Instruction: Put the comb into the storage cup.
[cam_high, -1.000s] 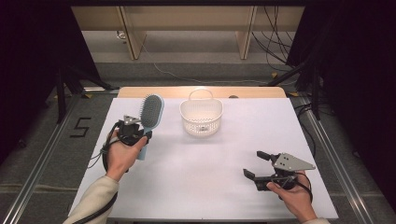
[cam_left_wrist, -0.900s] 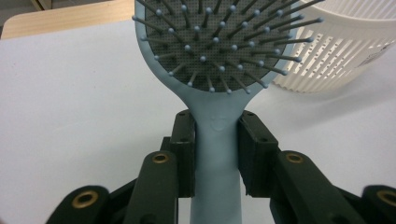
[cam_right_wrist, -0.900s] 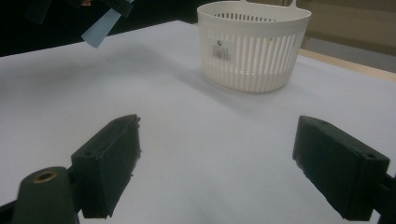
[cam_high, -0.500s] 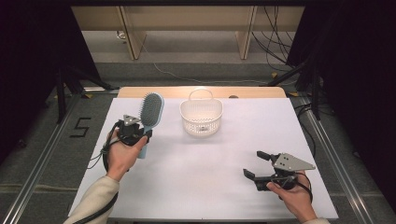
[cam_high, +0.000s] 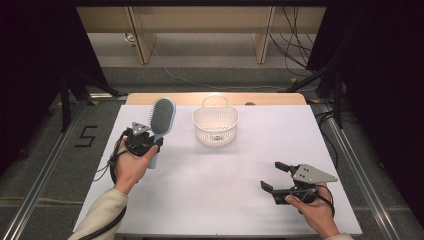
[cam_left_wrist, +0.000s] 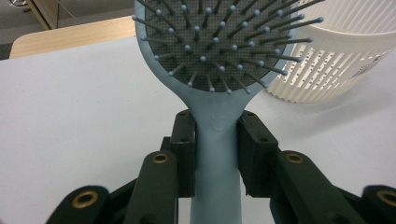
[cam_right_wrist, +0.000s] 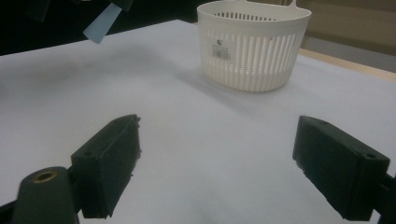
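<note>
The left tool is clamped on the light blue hairbrush, its two black pads pressing the handle from either side just below the neck where the handle widens into the head. In the left gripper view the pads sit flush against the handle of the hairbrush, with no gap on either flank, so the jaws are only as far apart as the handle is thick. The brush is held up off the desk, head pointing toward the far edge and bristles facing up toward the camera; the free end of the handle sticks out below the tool toward the near edge. It hangs over the left part of the desk, nearer the far left corner than the near one.

The white slatted basket stands upright near the middle of the far edge, just beside the brush head on its right but not touching it.

The right tool is by the near right corner, held low over the desk in the person's hand, well apart from the basket. Its jaws stand wide apart with nothing between them; in the right gripper view the two pads frame bare white desk, with the basket farther off.
</note>
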